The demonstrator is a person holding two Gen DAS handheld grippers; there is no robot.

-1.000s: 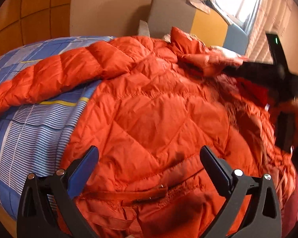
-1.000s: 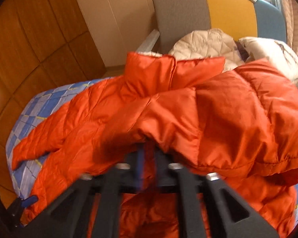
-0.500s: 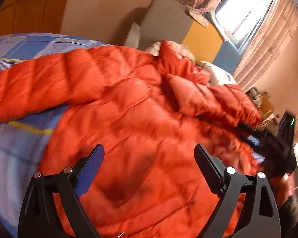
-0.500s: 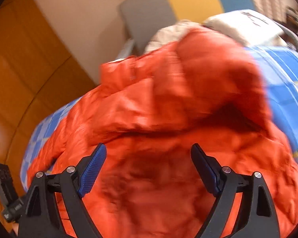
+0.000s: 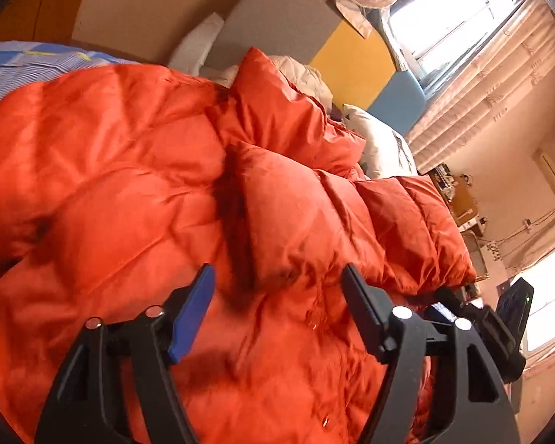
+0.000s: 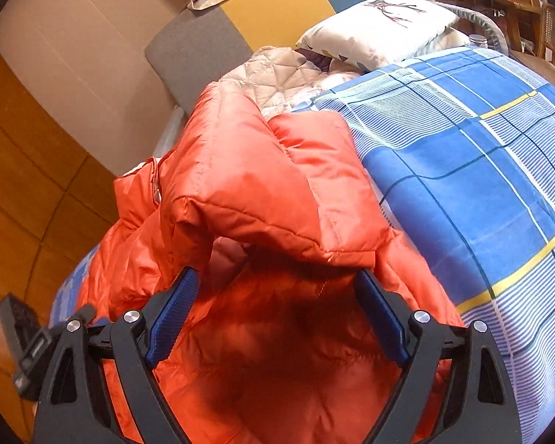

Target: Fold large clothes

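The orange puffer jacket (image 5: 137,185) lies spread over the bed, on the blue checked bedspread (image 6: 481,170), its collar end toward the headboard (image 6: 277,11) and the white pillow (image 6: 381,26). A sleeve (image 5: 351,222) lies folded across the body of the jacket, and in the right wrist view its cuff edge sits just ahead of the fingers. The left gripper (image 5: 277,288) hangs over the jacket's middle — its jaws have just been closing and now stand about half apart, padding showing between them, nothing pinched. The right gripper (image 6: 277,296) has just sprung open and its 2 jaws stand wide, blue pads (image 6: 170,318) either side of the jacket's dark hollow — no grip there either. A beige quilted garment (image 6: 277,74) is bunched by the pillow.
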